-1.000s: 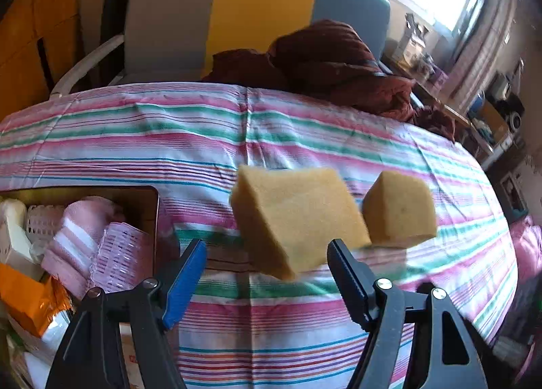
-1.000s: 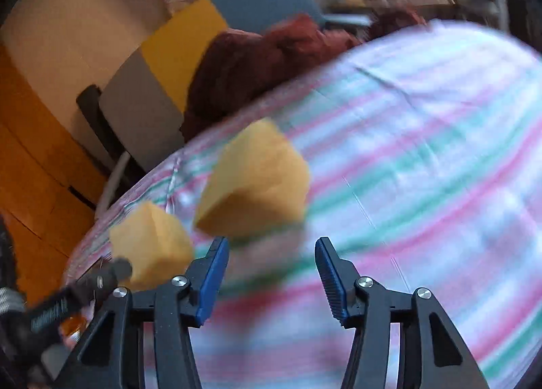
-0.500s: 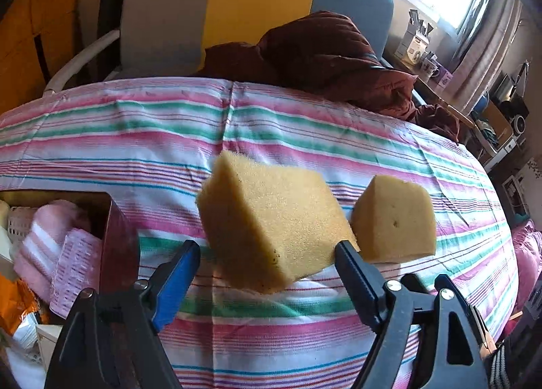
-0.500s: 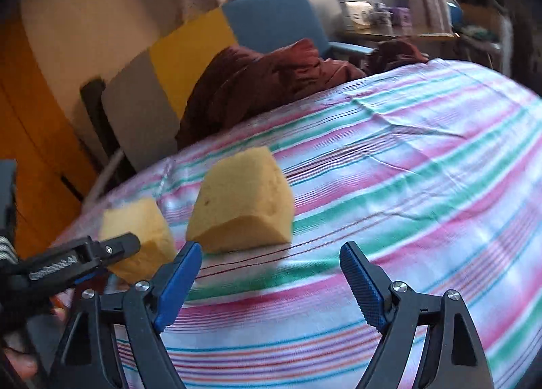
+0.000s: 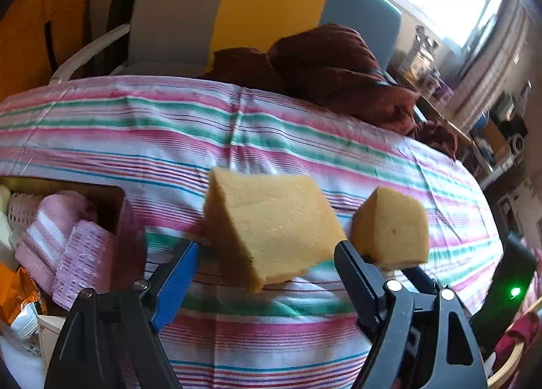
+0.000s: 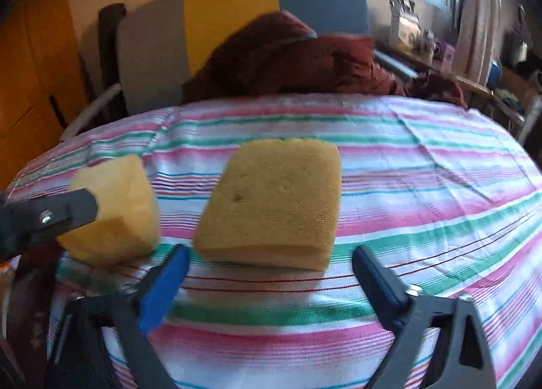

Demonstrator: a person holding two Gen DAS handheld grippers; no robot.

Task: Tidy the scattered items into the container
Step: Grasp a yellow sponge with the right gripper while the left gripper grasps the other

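Observation:
Two yellow sponges lie on the striped tablecloth (image 5: 271, 124). The larger sponge (image 5: 267, 226) sits just ahead of my left gripper (image 5: 267, 267), whose jaws stand wide open and empty around its near end. The second sponge (image 5: 389, 229) lies to its right. In the right wrist view that second sponge (image 6: 274, 199) lies flat just ahead of my open, empty right gripper (image 6: 271, 277). The first sponge (image 6: 115, 209) shows at left behind a left gripper finger (image 6: 50, 212). The brown container (image 5: 115, 196) sits at the left, filled.
The container holds a pink striped cloth (image 5: 57, 236), pink mesh items and an orange packet (image 5: 17, 294). A dark red garment (image 5: 332, 74) lies at the table's far edge against a grey, yellow and blue chair (image 5: 264, 9). Cluttered shelves stand at right.
The right gripper has swung round and opened wider, now facing its sponge squarely. The left gripper has shifted slightly; both sponges stay on the cloth.

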